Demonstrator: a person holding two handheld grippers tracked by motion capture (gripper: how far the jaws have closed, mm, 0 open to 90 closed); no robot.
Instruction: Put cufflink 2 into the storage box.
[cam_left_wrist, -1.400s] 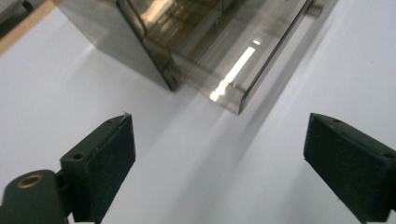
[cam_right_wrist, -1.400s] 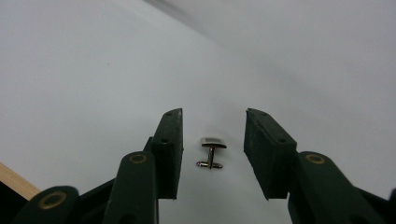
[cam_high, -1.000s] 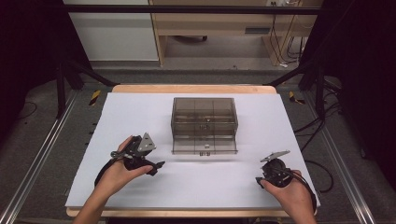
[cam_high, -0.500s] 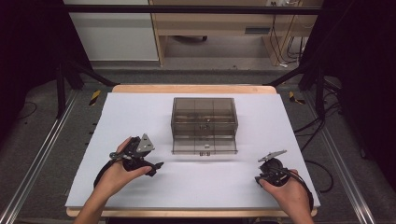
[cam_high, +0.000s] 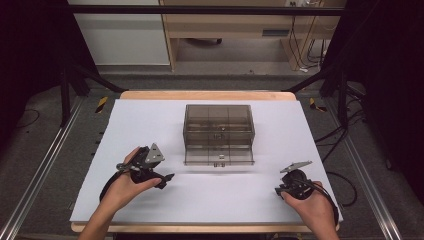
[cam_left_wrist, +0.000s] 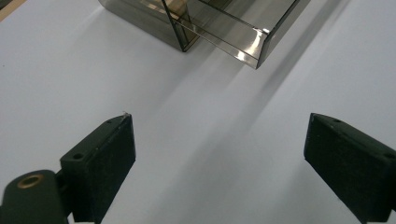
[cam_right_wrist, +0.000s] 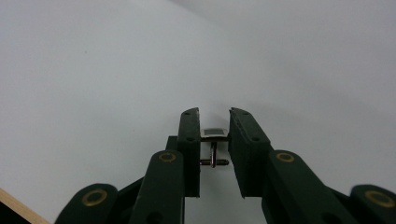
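Observation:
A smoky see-through drawer box (cam_high: 219, 134) stands mid-table, its lower drawer (cam_high: 218, 155) pulled out a little; a corner of the box (cam_left_wrist: 210, 23) lies ahead of the left gripper. My left gripper (cam_high: 162, 172) hovers low over the white table left of the box, jaws wide open (cam_left_wrist: 219, 154) and nothing between them. My right gripper (cam_high: 282, 187) rests near the front right edge of the table. Its jaws (cam_right_wrist: 214, 126) have just been closing and now pinch a small silver cufflink-like metal piece (cam_right_wrist: 214, 133) against the table.
The white table top (cam_high: 150, 120) has a wooden edge at front and back. Metal rails run along both sides, and black frame posts stand behind. A cable (cam_high: 345, 180) trails off the right side.

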